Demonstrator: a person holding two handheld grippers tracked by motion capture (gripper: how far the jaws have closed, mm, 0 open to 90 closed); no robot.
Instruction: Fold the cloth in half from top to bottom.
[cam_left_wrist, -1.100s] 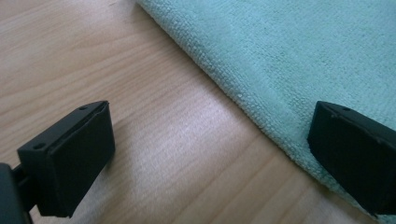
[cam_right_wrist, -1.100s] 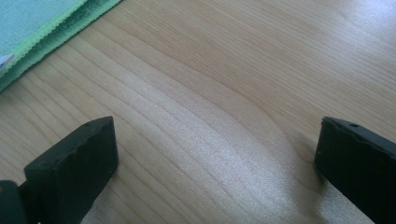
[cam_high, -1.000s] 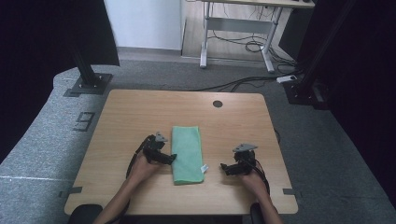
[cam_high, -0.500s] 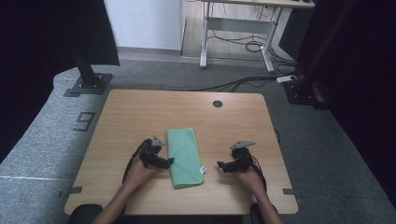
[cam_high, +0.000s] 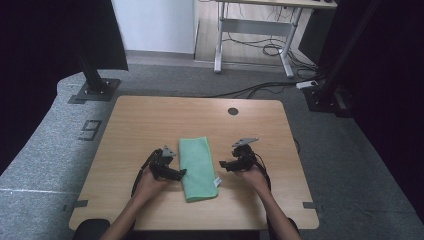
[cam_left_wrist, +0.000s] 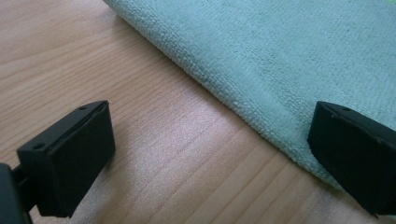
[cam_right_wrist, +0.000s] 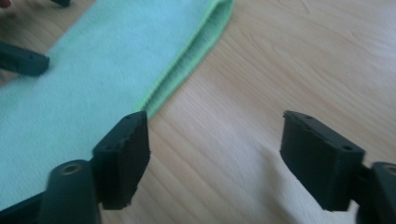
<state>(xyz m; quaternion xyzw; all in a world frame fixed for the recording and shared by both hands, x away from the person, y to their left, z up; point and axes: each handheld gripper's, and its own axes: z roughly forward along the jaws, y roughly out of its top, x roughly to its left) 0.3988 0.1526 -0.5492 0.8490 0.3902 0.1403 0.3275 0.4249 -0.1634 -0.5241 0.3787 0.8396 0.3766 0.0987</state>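
Grippers (cam_high: 183, 172) (cam_high: 222, 164) closed in on cloth (cam_high: 198, 161), jaws apart

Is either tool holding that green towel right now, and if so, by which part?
Nothing is held. Both the left tool and the right tool are open, jaws apart at the green towel's long edges.

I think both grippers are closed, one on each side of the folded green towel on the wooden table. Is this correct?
Not quite: both grippers are open. The left gripper shows its jaws spread wide in the left gripper view, and the right gripper likewise in the right gripper view. The rest holds: they sit on either side of the folded green towel on the wooden table.
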